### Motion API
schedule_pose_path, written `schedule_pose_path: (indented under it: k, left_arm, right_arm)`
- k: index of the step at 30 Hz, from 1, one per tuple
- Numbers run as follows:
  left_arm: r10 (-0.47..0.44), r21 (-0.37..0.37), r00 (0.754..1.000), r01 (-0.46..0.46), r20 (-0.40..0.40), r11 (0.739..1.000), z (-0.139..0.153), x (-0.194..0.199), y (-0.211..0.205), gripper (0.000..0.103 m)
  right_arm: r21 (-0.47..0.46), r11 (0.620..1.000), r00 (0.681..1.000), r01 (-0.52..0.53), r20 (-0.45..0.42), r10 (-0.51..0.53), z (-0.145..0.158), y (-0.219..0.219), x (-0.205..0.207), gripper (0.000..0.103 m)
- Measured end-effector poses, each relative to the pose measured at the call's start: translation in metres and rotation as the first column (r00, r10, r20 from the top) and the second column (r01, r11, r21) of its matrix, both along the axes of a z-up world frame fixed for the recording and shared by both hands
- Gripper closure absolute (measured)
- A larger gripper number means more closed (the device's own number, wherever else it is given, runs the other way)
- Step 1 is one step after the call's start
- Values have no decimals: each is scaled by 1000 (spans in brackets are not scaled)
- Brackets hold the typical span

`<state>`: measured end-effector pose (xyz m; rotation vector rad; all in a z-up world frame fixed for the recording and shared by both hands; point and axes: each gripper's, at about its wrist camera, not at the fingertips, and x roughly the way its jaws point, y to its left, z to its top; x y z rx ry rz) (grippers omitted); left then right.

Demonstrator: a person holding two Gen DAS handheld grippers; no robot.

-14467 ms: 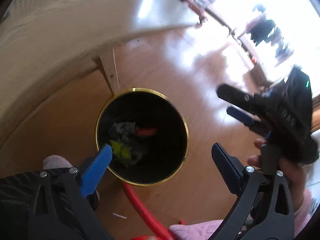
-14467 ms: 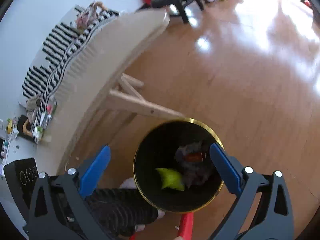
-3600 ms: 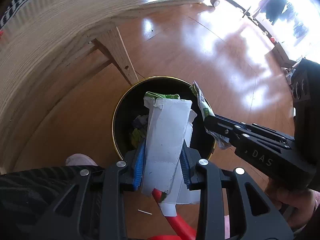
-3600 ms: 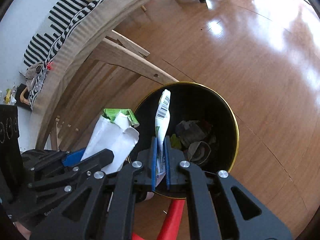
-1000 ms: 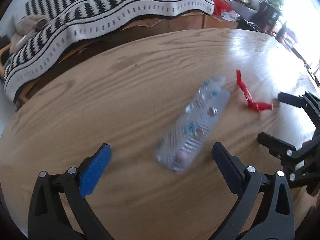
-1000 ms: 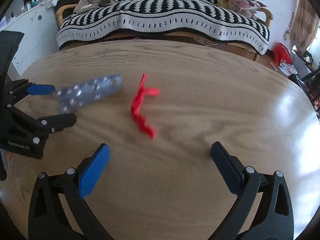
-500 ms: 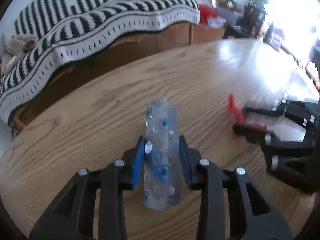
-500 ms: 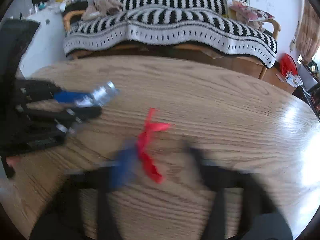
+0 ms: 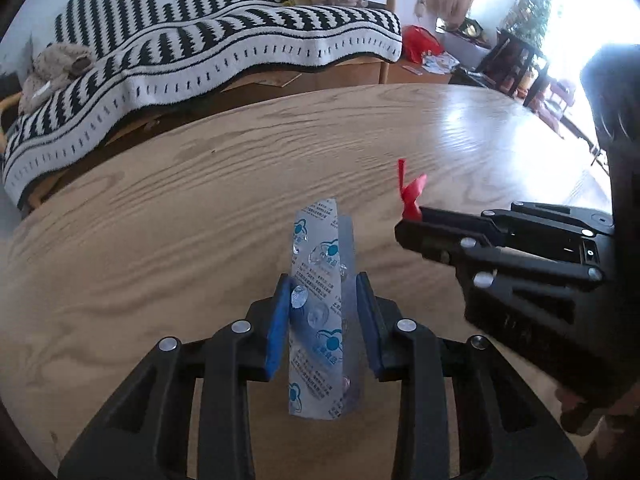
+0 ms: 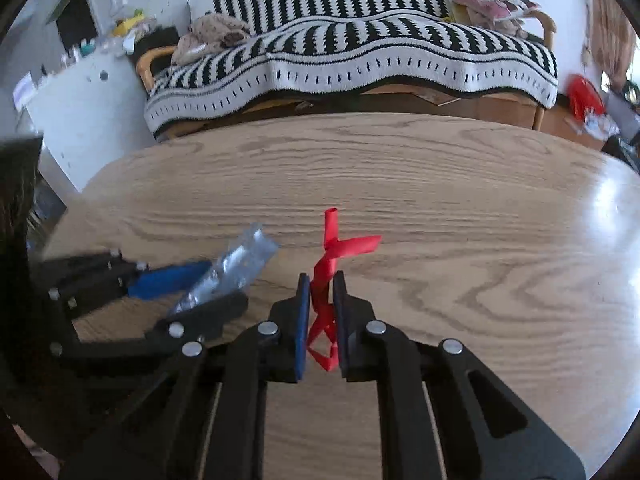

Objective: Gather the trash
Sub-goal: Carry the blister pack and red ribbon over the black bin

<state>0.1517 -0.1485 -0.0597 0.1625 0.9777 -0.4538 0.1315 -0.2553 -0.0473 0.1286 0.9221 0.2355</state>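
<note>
- in the left wrist view our left gripper point(image 9: 323, 320) sits at the bottom centre of the frame, its blue pads pressed on both edges of a silver blister pack point(image 9: 320, 312); the jaws have just been closing and the pack is caught between them.
- the blister pack stands nearly upright, one end poking up past the fingertips, the other hanging below the pads, lifted off the round wooden table point(image 9: 160, 216).
- at the right of that frame our right gripper point(image 9: 412, 226) pinches a red ribbon scrap point(image 9: 410, 194) whose free end sticks up above its tip.
- in the right wrist view the right gripper point(image 10: 320, 312) is at bottom centre, jaws narrowed almost together on the twisted ribbon, which they have just closed on.
- the ribbon's curled ends rise above the fingertips, over the tabletop.
- the left gripper shows blurred at the lower left of this view, the pack between its fingers.
- we see no bin or other container in either view, only bare table under both pieces of trash.
- beyond the table, a sofa under a black-and-white striped blanket point(image 10: 360, 52) fills the upper part of both frames.
</note>
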Motion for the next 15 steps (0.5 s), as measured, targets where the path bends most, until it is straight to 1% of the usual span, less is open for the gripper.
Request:
schedule_pose_path:
  k: [3, 7, 11, 14, 15]
  left_arm:
    - [12, -10, 1000, -12, 8, 1000, 15, -13, 6, 71]
    - [24, -15, 998, -23, 51, 1000, 48, -41, 13, 71]
    - [23, -32, 997, -21, 78, 999, 76, -72, 14, 71]
    - [5, -53, 994, 1, 113, 999, 99, -104, 5, 71]
    - [-3, -73, 993, 12, 121, 997, 108, -119, -1, 71]
  right_arm:
    - [24, 999, 999, 31, 28, -31, 18, -7, -20, 91]
    - [87, 993, 996, 80, 42, -84, 36, -24, -58, 91]
    - [61, 993, 992, 104, 61, -108, 53, -42, -111, 91]
    - [55, 988, 985, 144, 86, -148, 74, -65, -159, 91]
    - [50, 987, 983, 154, 97, -159, 80, -72, -172, 91]
